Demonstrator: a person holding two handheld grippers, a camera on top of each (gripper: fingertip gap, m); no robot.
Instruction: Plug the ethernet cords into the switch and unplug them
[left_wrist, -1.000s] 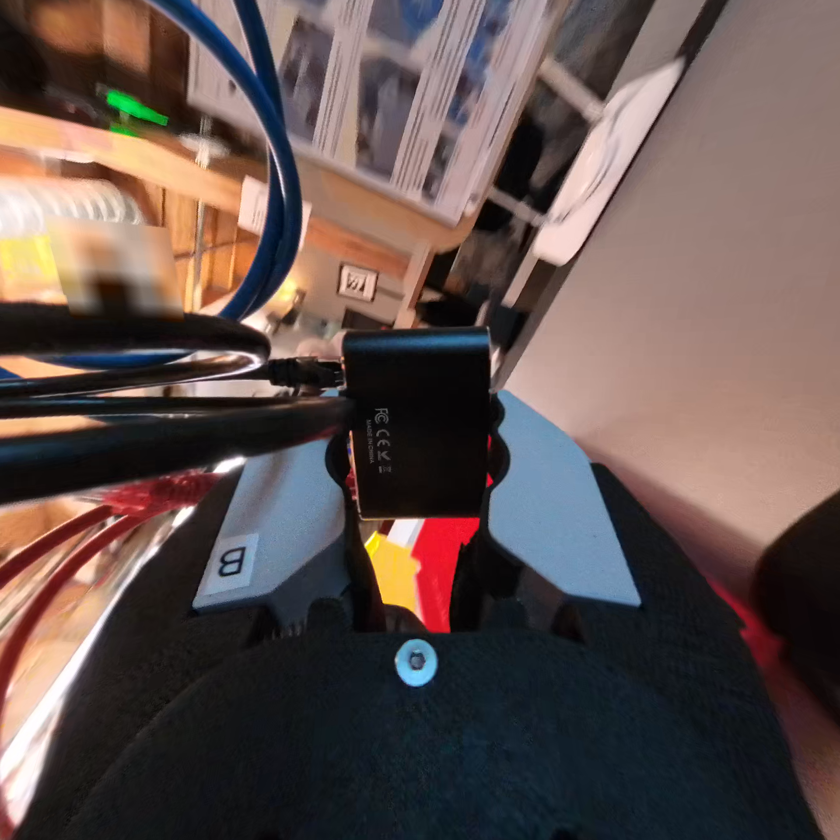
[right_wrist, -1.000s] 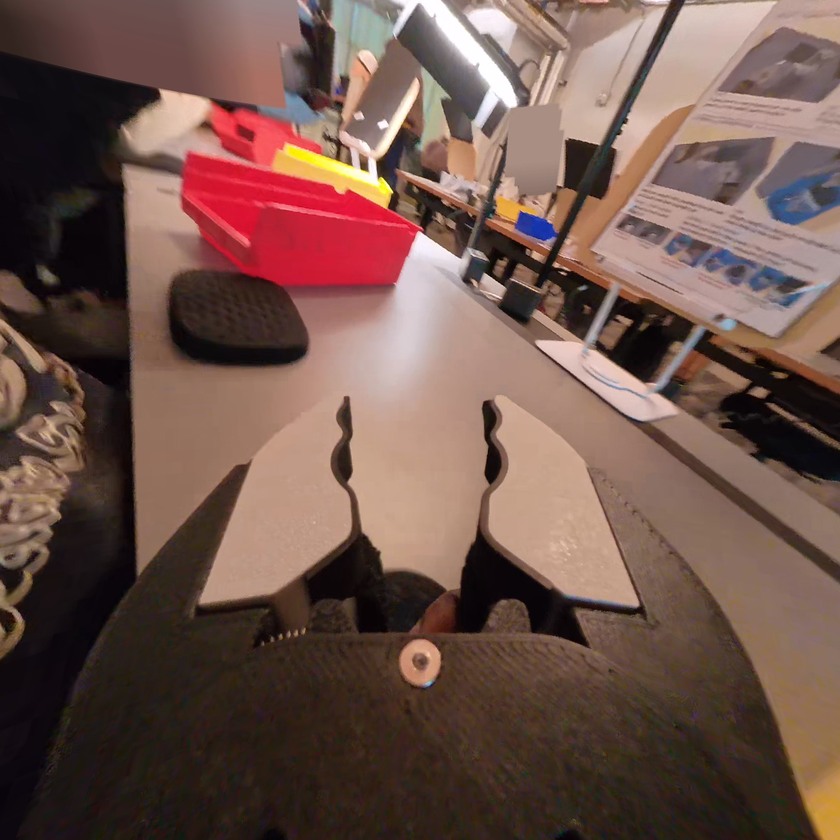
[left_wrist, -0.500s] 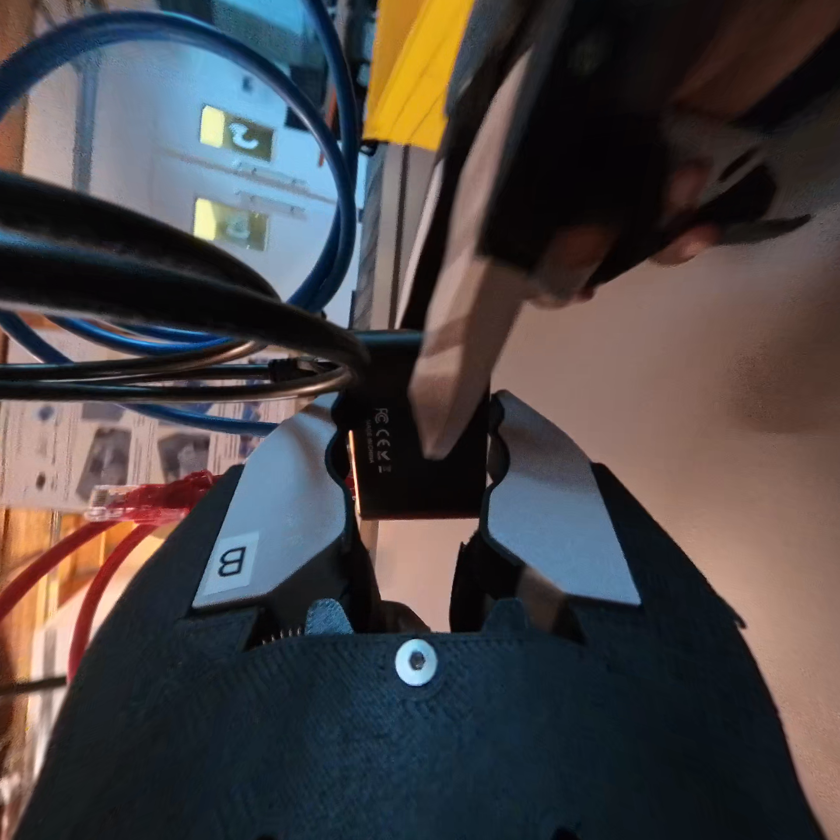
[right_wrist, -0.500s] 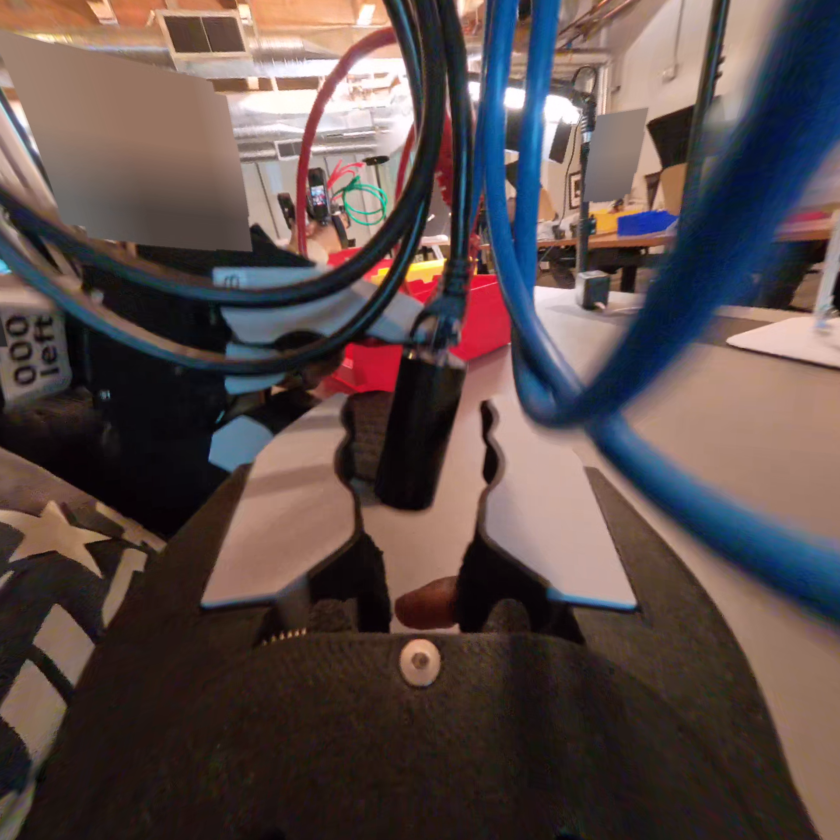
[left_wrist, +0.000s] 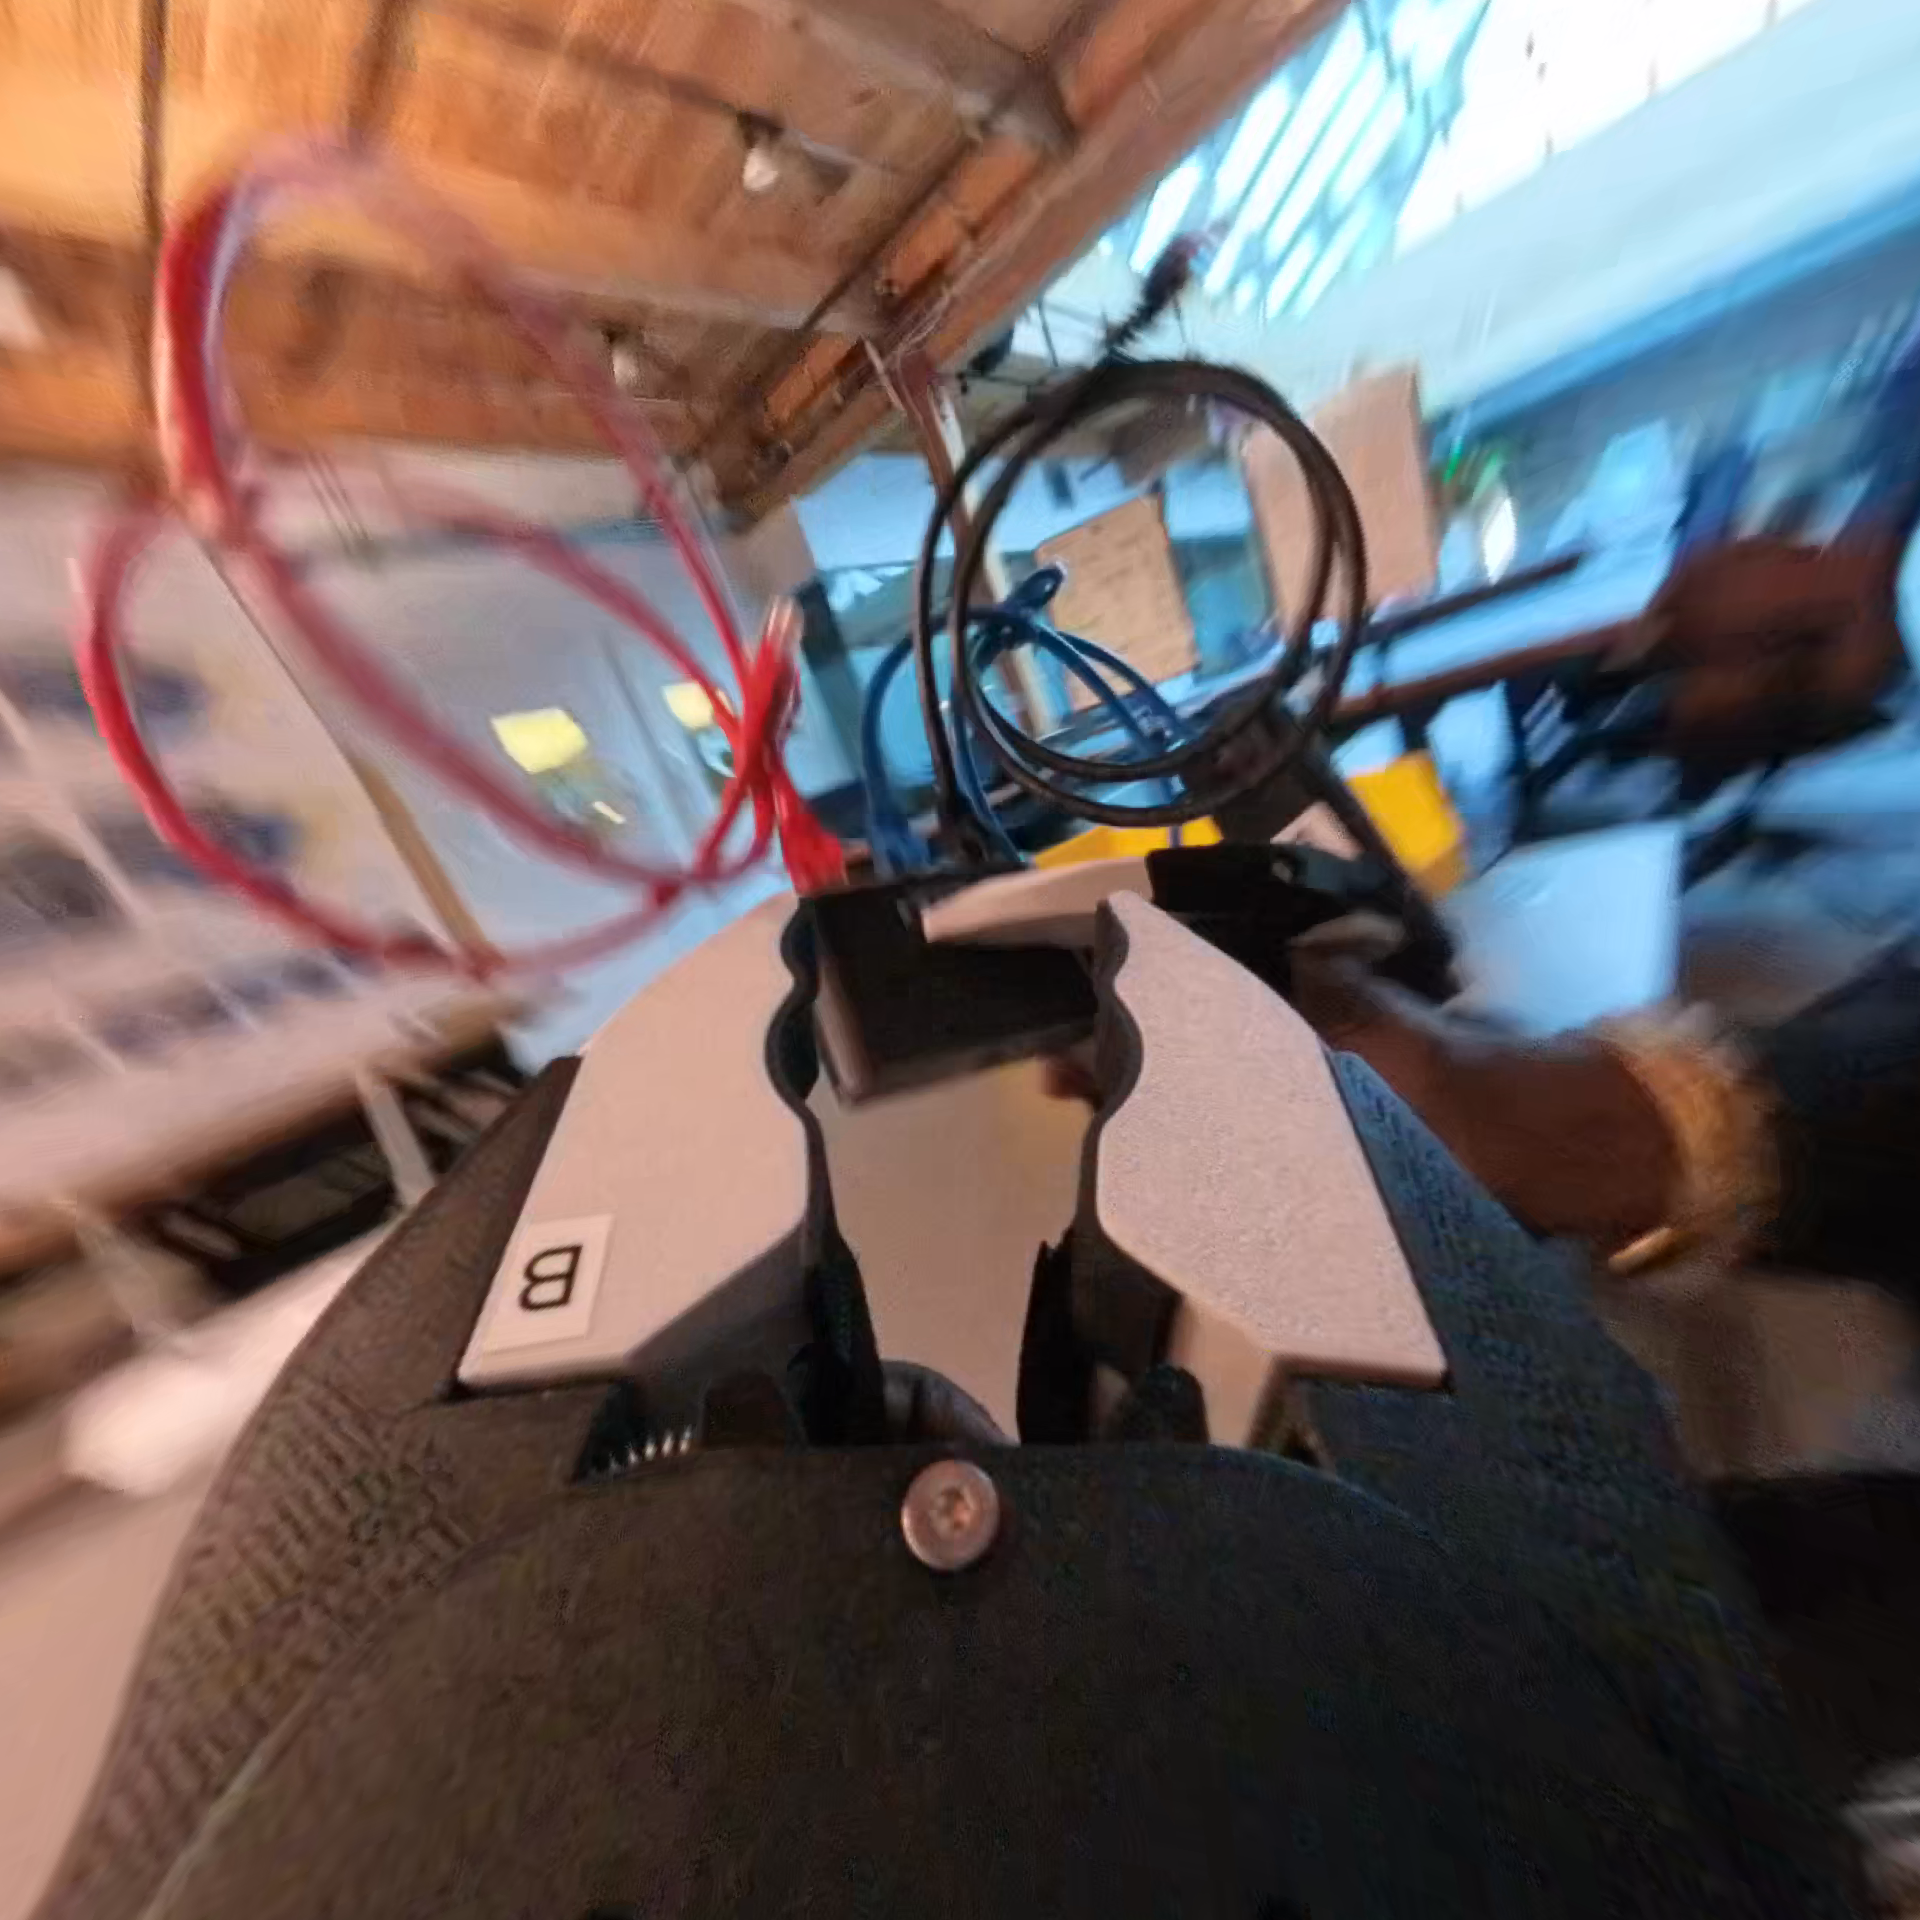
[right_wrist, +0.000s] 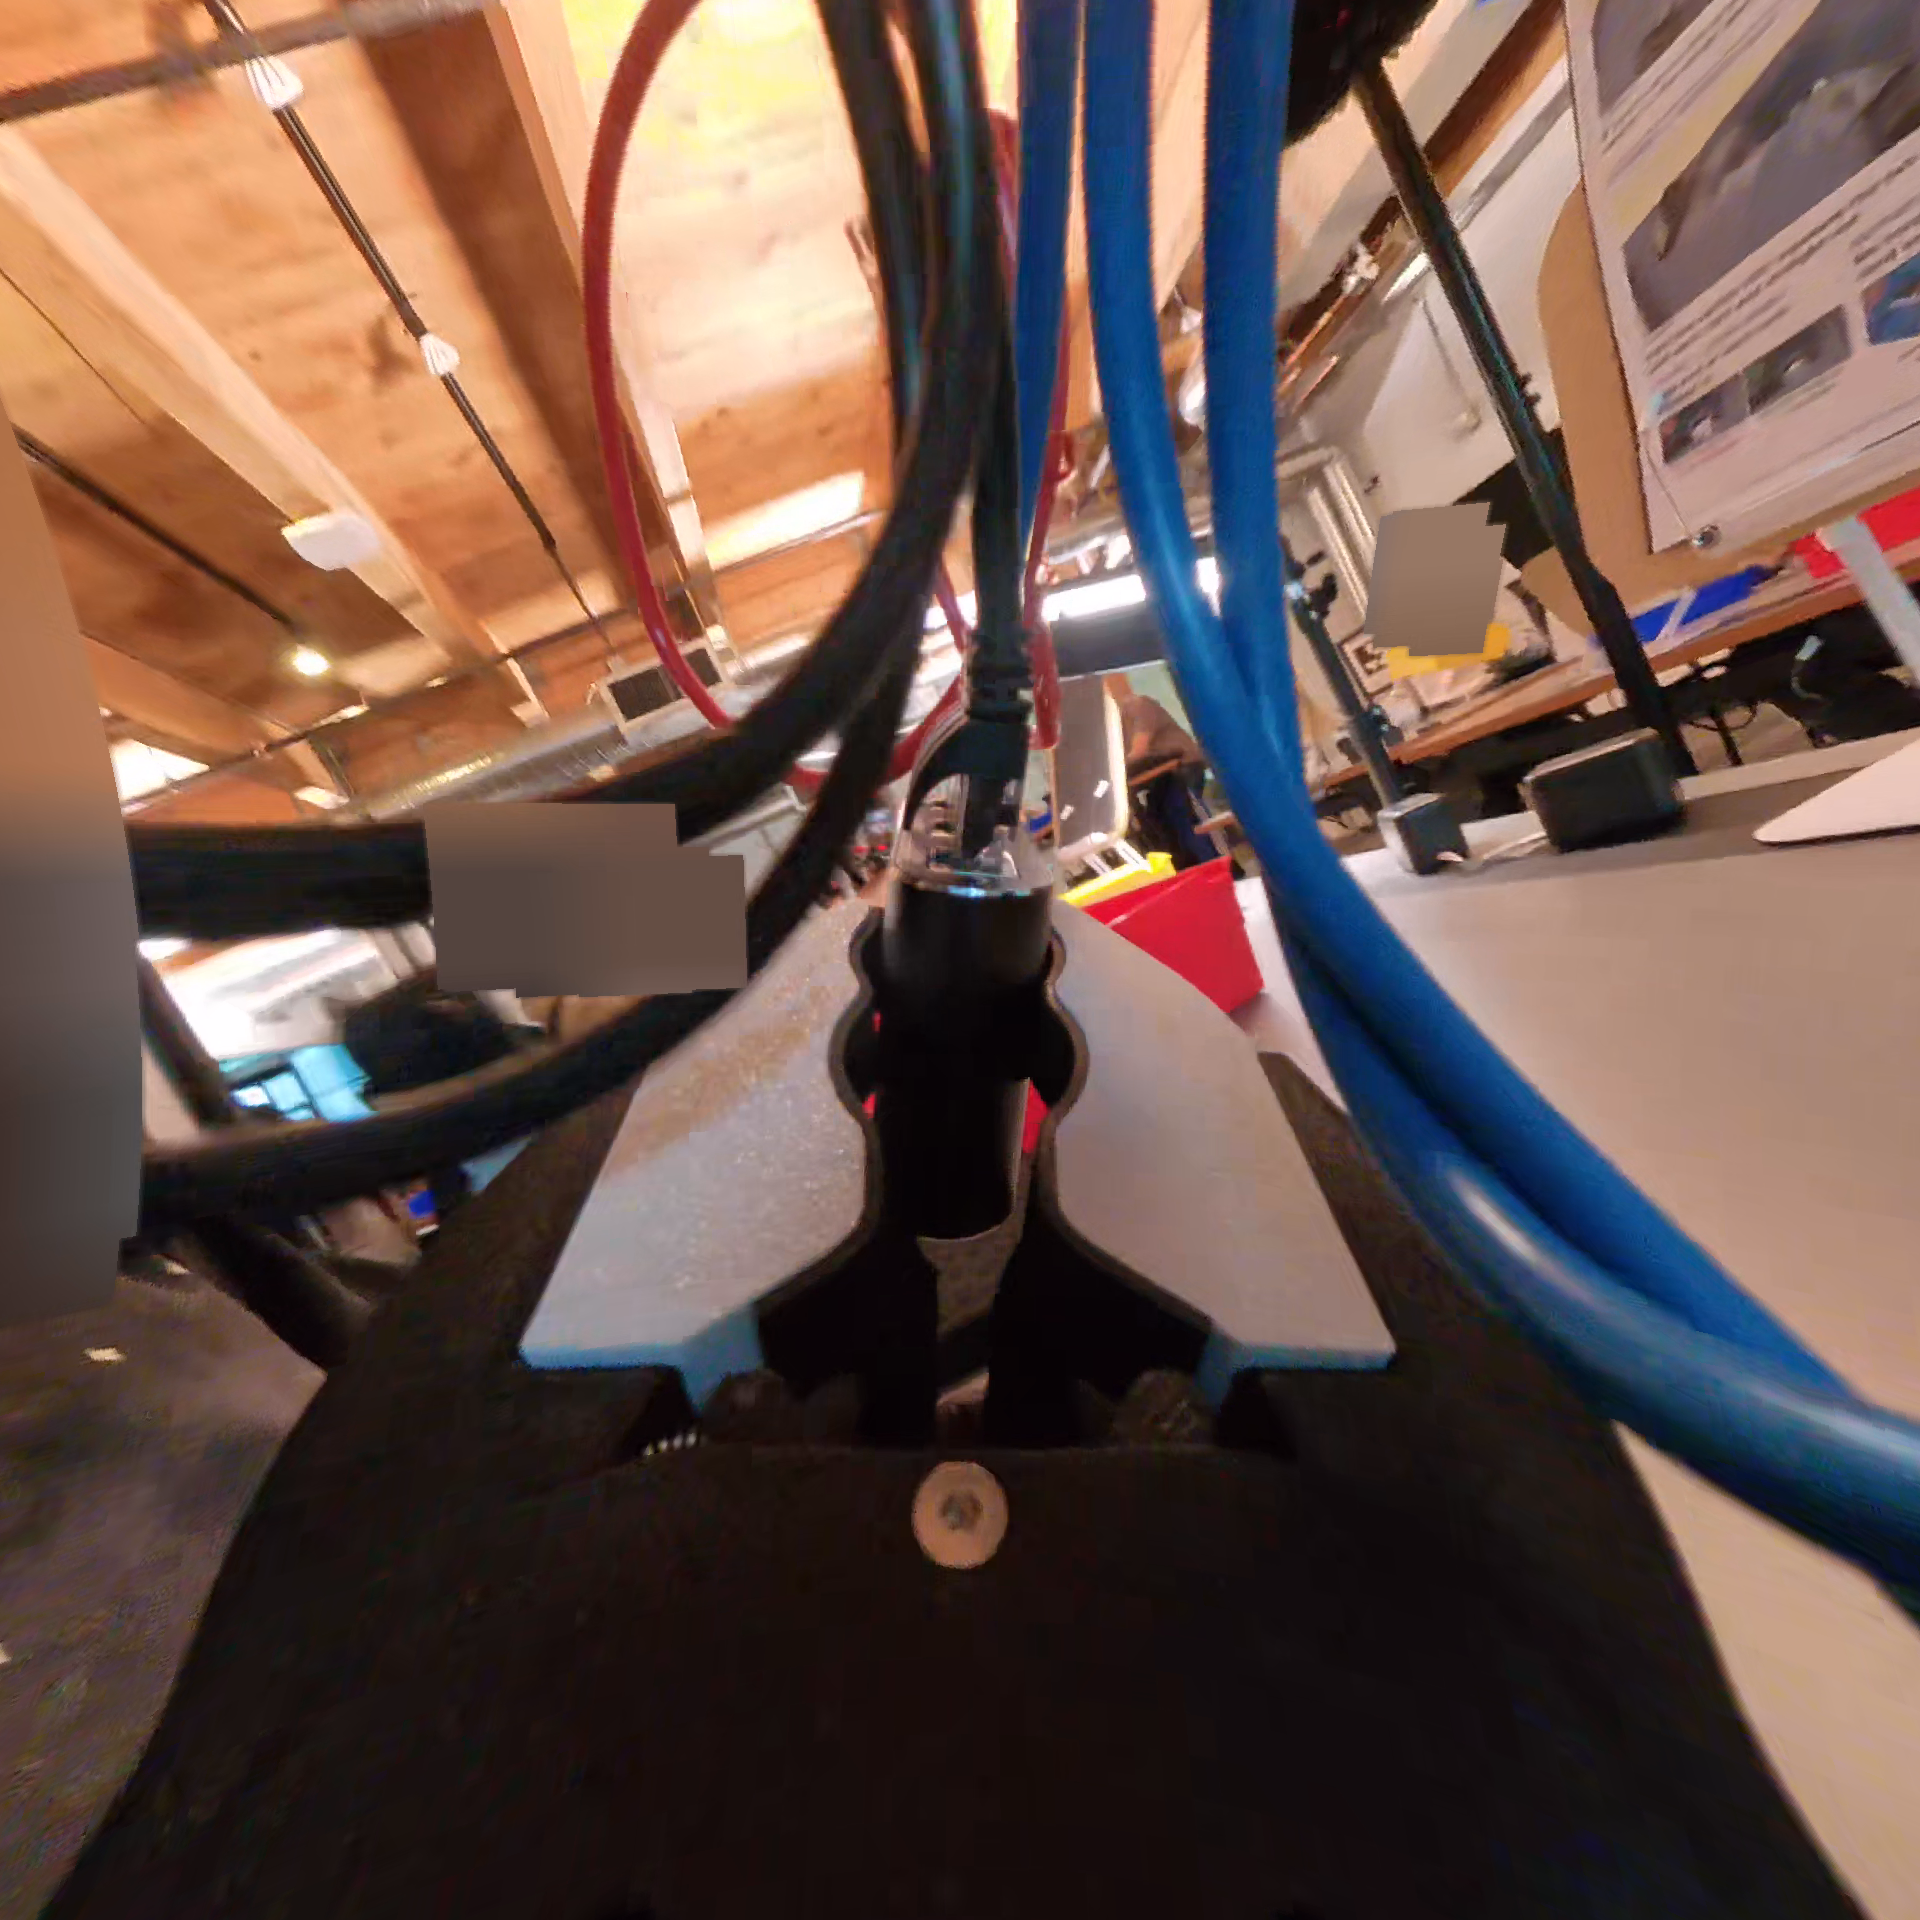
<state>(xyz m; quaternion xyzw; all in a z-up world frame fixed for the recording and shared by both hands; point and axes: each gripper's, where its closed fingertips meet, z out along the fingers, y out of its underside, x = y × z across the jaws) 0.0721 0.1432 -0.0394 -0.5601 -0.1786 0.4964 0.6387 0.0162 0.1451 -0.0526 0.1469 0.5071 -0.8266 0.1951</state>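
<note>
In the left wrist view the left gripper (left_wrist: 951, 987) points up and forward, its fingers spread with the black switch (left_wrist: 940, 997) sitting between the tips; the switch is tilted, and whether either finger actually touches it cannot be told through the motion blur. The right gripper (left_wrist: 1013, 899) reaches in from the right of the frame and is clamped on the switch's far edge, with a hand (left_wrist: 1538, 1122) and wrist behind it at centre right. From the switch's top, red cords (left_wrist: 436, 727) loop into the upper left, blue cords (left_wrist: 1039, 665) rise in the middle, and black cords (left_wrist: 1153, 582) form a ring above, all against a blurred wooden ceiling (left_wrist: 520, 187). In the right wrist view the right gripper (right_wrist: 958, 997) is tilted upward and clenched on the switch (right_wrist: 961, 1029), seen edge-on at frame centre. A black plug (right_wrist: 987, 769) sits in its top. Black cords (right_wrist: 904, 312) sweep left, blue cords (right_wrist: 1164, 416) hang down the right side and cross the lower right, and a red cord (right_wrist: 608, 364) loops behind. Farther right lie a grey table (right_wrist: 1610, 1039), a red bin (right_wrist: 1184, 935) and a poster (right_wrist: 1766, 260).
</note>
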